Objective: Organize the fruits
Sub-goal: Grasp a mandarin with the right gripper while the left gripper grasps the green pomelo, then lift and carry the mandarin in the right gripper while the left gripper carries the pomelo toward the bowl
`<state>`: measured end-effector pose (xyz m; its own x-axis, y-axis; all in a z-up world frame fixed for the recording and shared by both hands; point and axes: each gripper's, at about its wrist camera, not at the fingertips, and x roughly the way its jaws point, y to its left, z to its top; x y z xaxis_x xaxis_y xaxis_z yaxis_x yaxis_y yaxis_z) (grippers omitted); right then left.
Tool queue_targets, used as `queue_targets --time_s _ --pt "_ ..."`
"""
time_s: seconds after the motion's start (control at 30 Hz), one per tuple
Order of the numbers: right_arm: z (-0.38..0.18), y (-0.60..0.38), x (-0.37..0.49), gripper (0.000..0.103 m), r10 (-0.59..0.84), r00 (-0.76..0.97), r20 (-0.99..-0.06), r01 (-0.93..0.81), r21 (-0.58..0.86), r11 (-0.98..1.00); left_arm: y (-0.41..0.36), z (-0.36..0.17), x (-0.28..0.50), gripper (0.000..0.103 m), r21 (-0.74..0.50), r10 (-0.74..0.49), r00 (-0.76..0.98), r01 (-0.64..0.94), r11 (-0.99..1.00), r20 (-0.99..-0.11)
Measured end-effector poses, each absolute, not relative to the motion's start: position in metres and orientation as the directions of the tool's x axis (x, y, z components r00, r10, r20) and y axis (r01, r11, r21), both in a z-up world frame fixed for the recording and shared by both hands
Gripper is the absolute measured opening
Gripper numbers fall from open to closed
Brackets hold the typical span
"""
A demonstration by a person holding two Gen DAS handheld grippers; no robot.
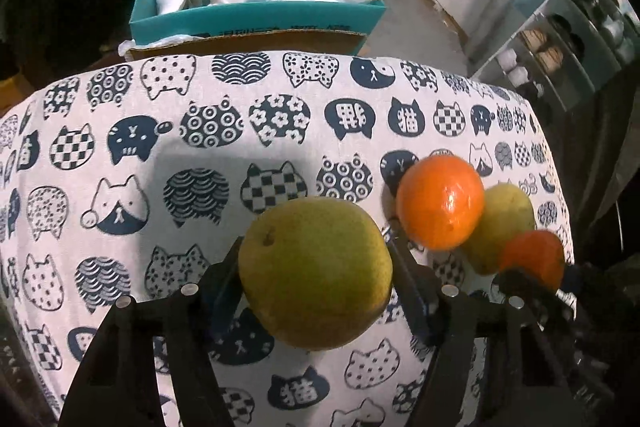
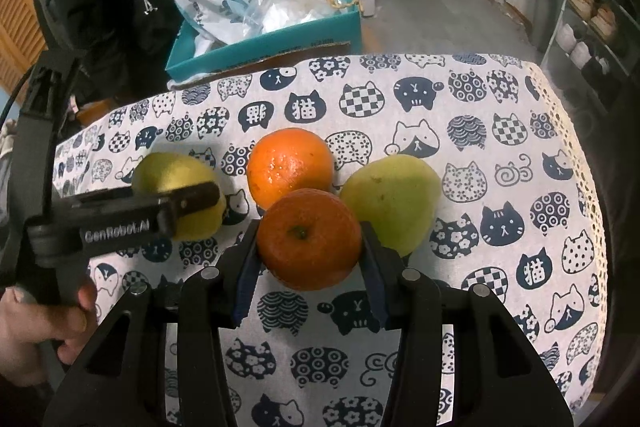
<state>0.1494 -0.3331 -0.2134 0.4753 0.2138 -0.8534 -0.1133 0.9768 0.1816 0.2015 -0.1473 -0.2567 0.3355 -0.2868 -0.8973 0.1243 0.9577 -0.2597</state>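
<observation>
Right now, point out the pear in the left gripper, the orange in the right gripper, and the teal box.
Pear (image 1: 316,273): left wrist view, middle of its skin.
Orange (image 2: 309,239): right wrist view, beside its stem dimple.
Teal box (image 1: 256,19): left wrist view, front wall.

Pears: two, one behind the left gripper's finger, one at the right
Oranges: two, a far one and a near one
Fruits together: four
Grippers: two, left and right
Teal boxes: one
</observation>
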Motion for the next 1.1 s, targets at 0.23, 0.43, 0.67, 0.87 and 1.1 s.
queue_targets --time_s 0.23,0.43,0.67,0.87,1.1 --pt "-0.207 -0.329 0.145 0.046 0.209 0.484 -0.85 -0.125 0.169 0.978 -0.135 -0.239 0.181 0.07 -0.202 -0.241 0.369 0.143 0.969 -0.897" --pt "-0.193 -0.321 0.139 0.046 0.214 0.503 -0.837 -0.144 0.163 0.976 -0.121 -0.217 0.161 0.07 -0.162 -0.212 0.408 0.154 0.975 -0.888" --pt "-0.171 -0.309 0.129 0.046 0.228 0.533 -0.815 -0.174 0.158 0.972 -0.112 -0.188 0.137 0.07 -0.136 -0.201 0.453 0.172 0.976 -0.869" --pt "-0.147 -0.296 0.119 0.046 0.247 0.565 -0.787 -0.205 0.156 0.966 -0.106 -0.16 0.116 0.07 -0.123 -0.202 0.5 0.187 0.975 -0.842" --pt "-0.122 -0.282 0.109 0.046 0.263 0.594 -0.76 -0.234 0.149 0.961 -0.094 -0.131 0.096 0.069 -0.128 -0.215 0.543 0.193 0.973 -0.812"
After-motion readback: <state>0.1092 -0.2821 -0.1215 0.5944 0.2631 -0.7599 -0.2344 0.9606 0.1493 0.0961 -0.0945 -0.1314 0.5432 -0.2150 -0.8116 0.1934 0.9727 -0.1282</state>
